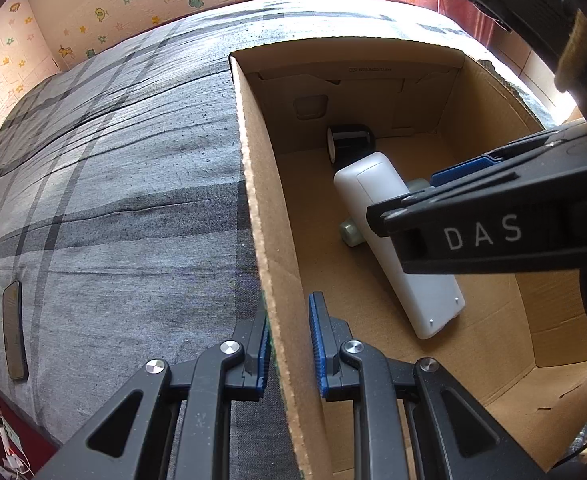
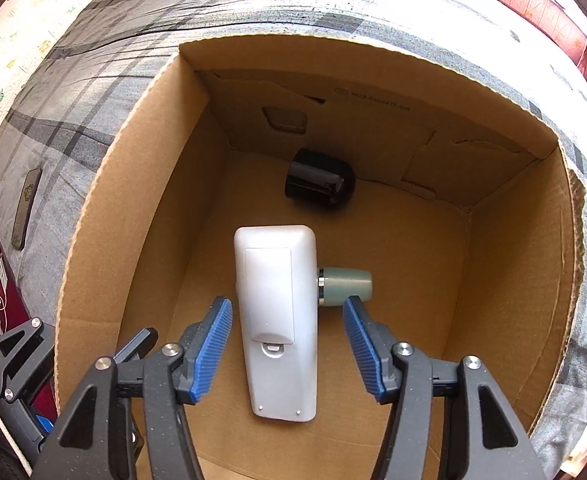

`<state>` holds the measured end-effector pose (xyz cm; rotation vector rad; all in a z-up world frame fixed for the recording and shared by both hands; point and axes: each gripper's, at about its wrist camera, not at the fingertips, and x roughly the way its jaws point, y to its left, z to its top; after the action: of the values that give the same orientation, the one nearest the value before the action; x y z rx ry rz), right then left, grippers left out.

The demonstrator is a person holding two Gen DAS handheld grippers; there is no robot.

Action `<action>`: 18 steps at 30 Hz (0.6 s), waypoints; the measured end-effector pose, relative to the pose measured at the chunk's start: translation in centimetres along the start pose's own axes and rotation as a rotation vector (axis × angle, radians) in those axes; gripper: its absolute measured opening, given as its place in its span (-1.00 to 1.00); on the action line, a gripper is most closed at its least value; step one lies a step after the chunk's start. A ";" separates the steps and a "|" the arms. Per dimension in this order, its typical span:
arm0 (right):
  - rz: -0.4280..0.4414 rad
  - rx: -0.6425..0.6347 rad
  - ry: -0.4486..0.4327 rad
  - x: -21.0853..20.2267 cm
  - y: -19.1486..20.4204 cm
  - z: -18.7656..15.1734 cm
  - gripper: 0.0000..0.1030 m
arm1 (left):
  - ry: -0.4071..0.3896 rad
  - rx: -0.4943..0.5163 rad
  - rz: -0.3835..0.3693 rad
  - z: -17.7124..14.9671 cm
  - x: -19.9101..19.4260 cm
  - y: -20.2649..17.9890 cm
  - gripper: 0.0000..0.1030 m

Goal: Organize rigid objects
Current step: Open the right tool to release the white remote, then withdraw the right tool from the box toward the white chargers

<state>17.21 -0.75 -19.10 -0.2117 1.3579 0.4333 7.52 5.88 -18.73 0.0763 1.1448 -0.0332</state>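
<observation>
1. Left wrist view: your left gripper (image 1: 289, 344) is clamping its jaws on the box (image 1: 253, 184) wall, likely steadying it on the bed (image 1: 105, 168).
2. Right wrist view: your right gripper (image 2: 287, 344) is hanging with jaws apart, clear of the remote (image 2: 277, 320), which is lying in the box across a green tube (image 2: 345, 286).

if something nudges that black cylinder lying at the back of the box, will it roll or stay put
The black cylinder lies on its side on flat cardboard, so it would probably roll. Its glossy surface looks slippery to grip. The box wall close behind it would likely stop it.
</observation>
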 end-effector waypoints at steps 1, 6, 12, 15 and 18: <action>-0.007 -0.001 -0.006 -0.3 0.0 0.0 0.34 | 0.000 0.000 0.000 0.0 0.0 0.0 -0.63; -0.065 -0.031 -0.043 -1.4 1.1 -0.2 0.52 | 0.000 0.002 0.002 0.0 0.0 0.0 -0.63; -0.106 -0.037 -0.074 -3.0 1.5 -0.7 0.68 | 0.000 0.002 0.001 0.0 0.0 0.0 -0.63; -0.143 -0.044 -0.100 -3.4 0.9 -1.4 0.76 | 0.000 0.003 0.002 0.0 0.0 0.0 -0.63; -0.171 -0.046 -0.128 -4.5 0.6 -1.5 0.77 | 0.001 0.004 0.004 0.0 0.0 0.1 -0.63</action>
<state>14.92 -1.56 -15.02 -0.3306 1.1941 0.3290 7.55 5.96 -18.68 0.0817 1.1452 -0.0321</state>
